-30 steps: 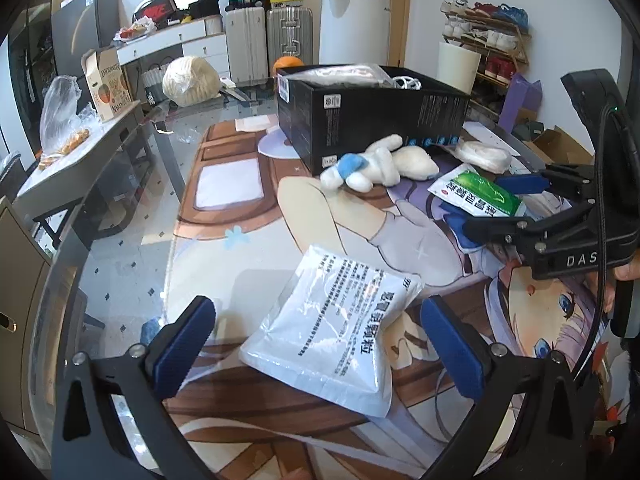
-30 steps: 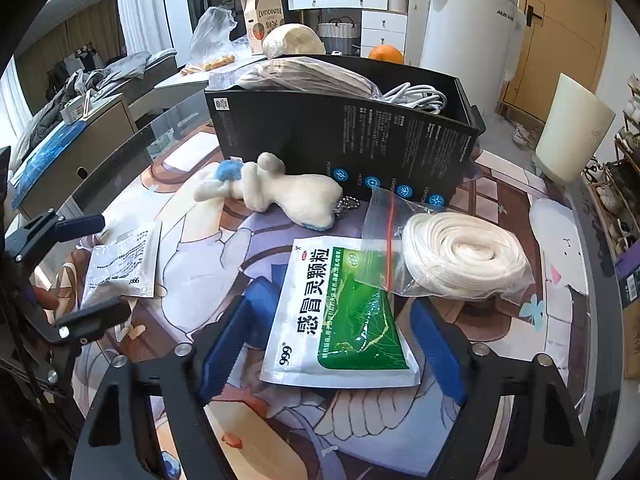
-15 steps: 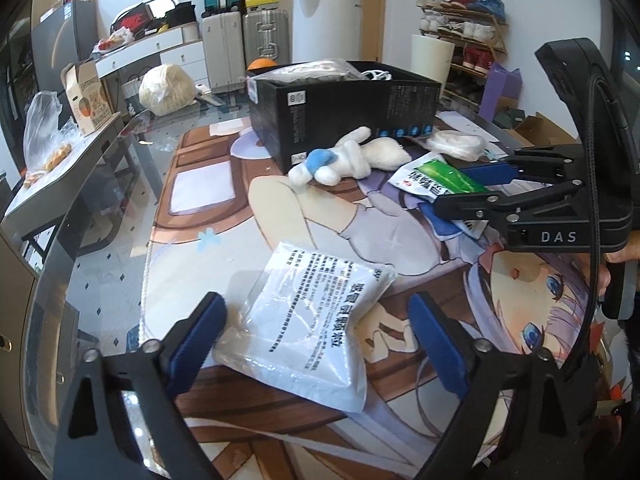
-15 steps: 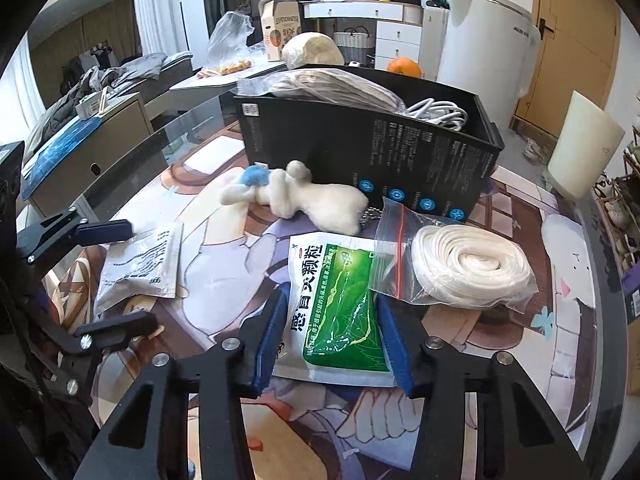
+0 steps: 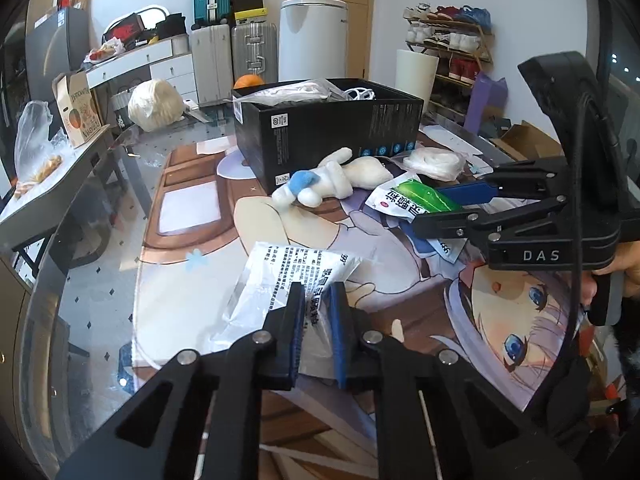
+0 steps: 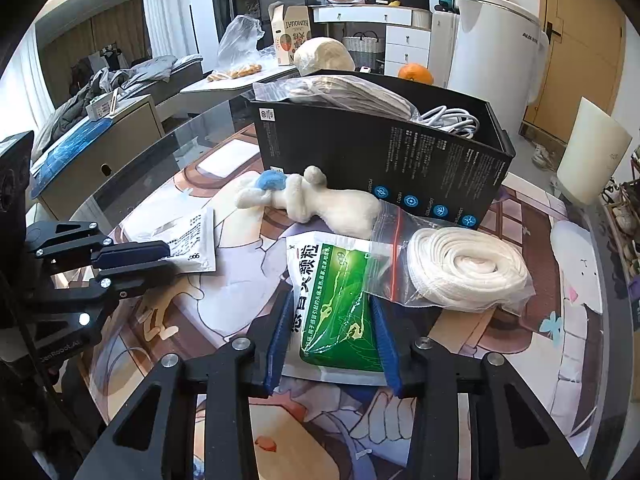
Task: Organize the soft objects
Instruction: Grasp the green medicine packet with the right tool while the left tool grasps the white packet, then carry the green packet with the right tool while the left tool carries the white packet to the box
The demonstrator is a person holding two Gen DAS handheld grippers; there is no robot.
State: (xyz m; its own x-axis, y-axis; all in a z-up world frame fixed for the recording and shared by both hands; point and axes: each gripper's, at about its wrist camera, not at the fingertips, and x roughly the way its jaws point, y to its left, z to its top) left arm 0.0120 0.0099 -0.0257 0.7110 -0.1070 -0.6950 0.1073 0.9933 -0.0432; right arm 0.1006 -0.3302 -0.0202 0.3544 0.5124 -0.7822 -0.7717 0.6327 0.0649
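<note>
While both grippers bear on pouches lying on the desk (image 6: 576,320), the main hazards run from the box (image 6: 380,168) down. Box stands at the far side, already heaped with a bag and white cable to the rim; judged risk: anything dropped on top slides off or tips the pile out.

Left gripper (image 5: 316,300) is clenched on the white pouch (image 5: 280,276), pinching a crumpled fold near its edge. Pouch rests on the desk, near side. Risk: slick film held by a small fold may slip out on lifting, or the pouch swings and sags.

Right gripper (image 6: 332,320) jaws closing, green pouch (image 6: 340,300) between them and its sides already bowed by the pads. Pouch lies flat on the desk, its far corner tucked under the zip bag (image 6: 452,268) of white cord. Risk: lifting drags that bag along or flips it.

Plush (image 6: 312,200) lies touching the box front, just beyond the green pouch; a forward sweep could knock it.
</note>
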